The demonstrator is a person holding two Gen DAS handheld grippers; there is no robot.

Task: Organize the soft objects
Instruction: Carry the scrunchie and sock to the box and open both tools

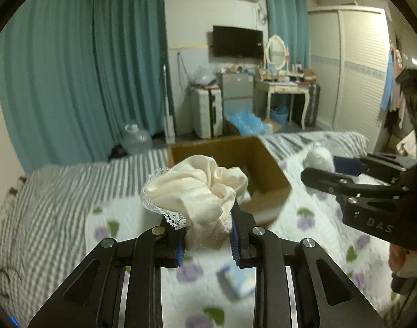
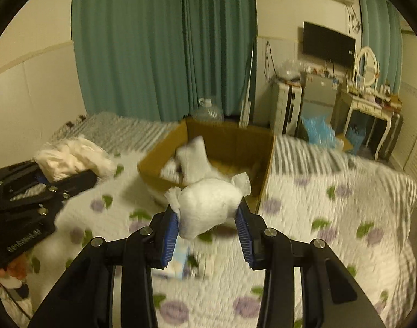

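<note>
Cardboard box (image 2: 230, 147) sits on floral quilt (image 2: 331, 218).

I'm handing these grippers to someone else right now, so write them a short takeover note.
Left gripper: shut on the cream lace-trimmed cloth, held above the quilt, short of the cardboard box.
Right gripper: shut on the white plush toy, held near the box's front edge.
Done: one white soft item already sits in the box.
Left: drop both held items into the box. A small light-blue packet still lies on the quilt below the grippers.
</note>
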